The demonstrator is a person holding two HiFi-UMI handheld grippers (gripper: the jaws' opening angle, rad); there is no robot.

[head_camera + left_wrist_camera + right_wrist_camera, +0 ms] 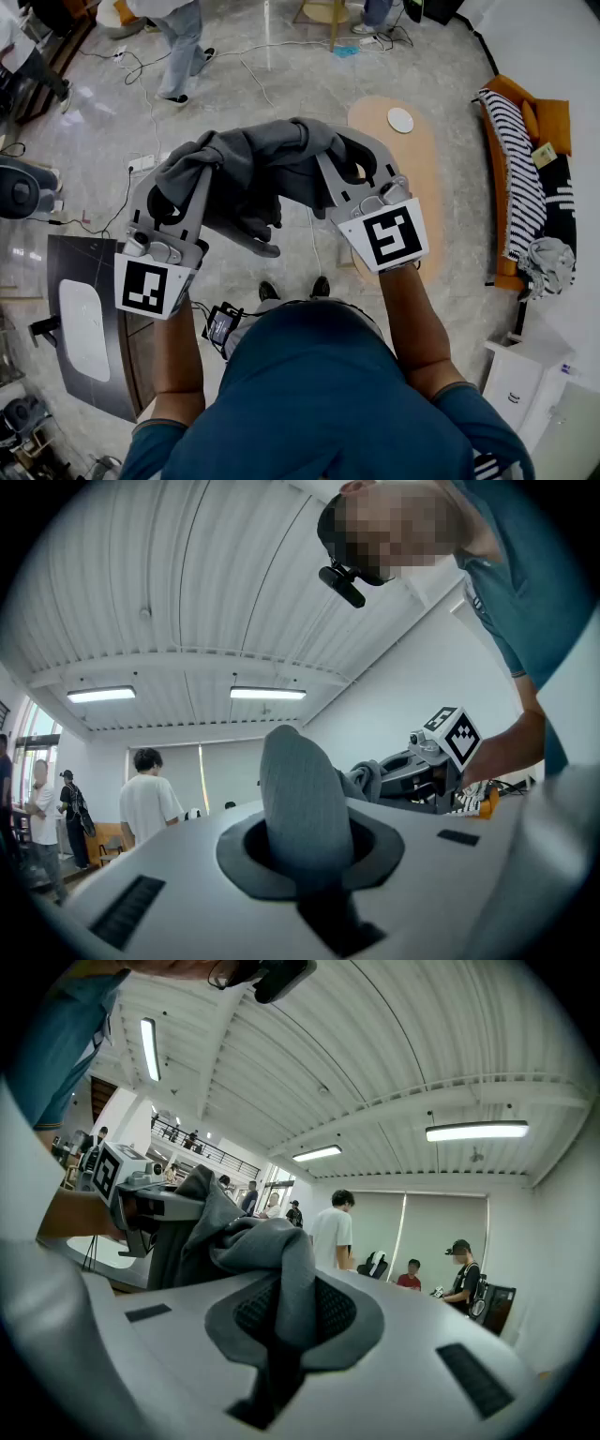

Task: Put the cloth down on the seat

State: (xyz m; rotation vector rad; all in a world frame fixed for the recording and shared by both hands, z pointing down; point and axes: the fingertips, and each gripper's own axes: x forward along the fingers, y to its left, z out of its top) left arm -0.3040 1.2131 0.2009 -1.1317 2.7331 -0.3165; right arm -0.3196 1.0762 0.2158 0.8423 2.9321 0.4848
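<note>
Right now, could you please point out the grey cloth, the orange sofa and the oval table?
grey cloth (251, 173): head view, its bunched middle.
orange sofa (555, 127): head view, bare orange cushion.
oval table (424, 141): head view, bare tabletop.

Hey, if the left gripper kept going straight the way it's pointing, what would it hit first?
Beyond the grey cloth clamped in its jaws, probably nothing near: the line looks free into the open room. The right gripper sits off to the side, though depth is unclear.
</note>
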